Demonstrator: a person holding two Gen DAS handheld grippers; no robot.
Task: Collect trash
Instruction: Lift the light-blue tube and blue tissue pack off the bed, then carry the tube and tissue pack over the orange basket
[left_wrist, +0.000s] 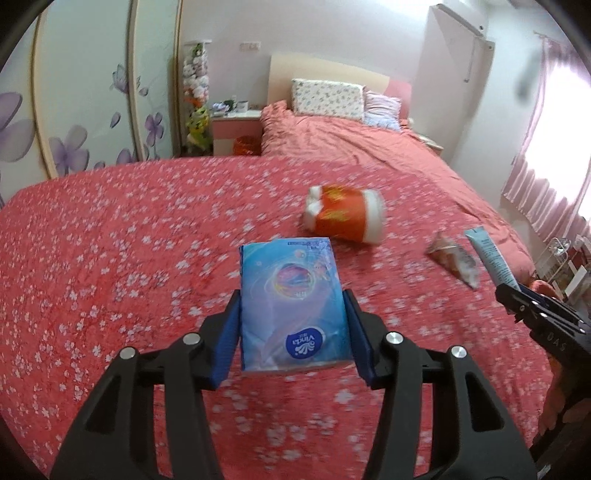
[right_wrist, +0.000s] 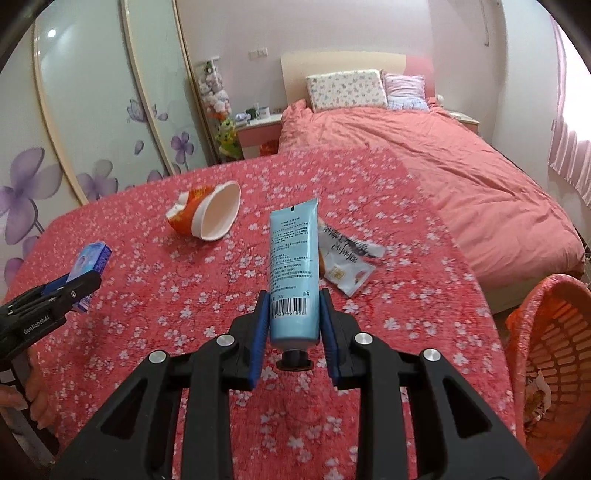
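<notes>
Left tongs (left_wrist: 293, 328) clamped on a blue tissue pack (left_wrist: 293, 306), pads pressing its two long sides, long axis running straight out along the fingers, pack lifted clear of the floral cloth (left_wrist: 110, 258). Ahead of those tongs and a touch to the right: a tipped-over orange paper cup (right_wrist: 207, 216), mouth facing the right-hand camera, lying on its side. Further right, a crumpled snack wrapper (right_wrist: 347, 264) flat on the cloth, just behind the tube and near the right tongs' tips.

Right tongs (right_wrist: 294, 325) gripping a pale blue tube (right_wrist: 294, 258) down near its black cap, tube pointing away along the fingers, also off the cloth. Both loaded, so probably drop-off time next.

Key bit: orange basket (right_wrist: 554, 350) sitting low and off to the right of the right tongs, past the cloth's edge, some scraps already inside. Right hand clearly nearer; left one needs to cross over the whole cloth and around the other tongs. Nothing standing between the tube and the basket rim, looks like. Cup and wrapper still to grab, closer to the right side too. Bed (right_wrist: 461, 177) farther back, out of the way.
</notes>
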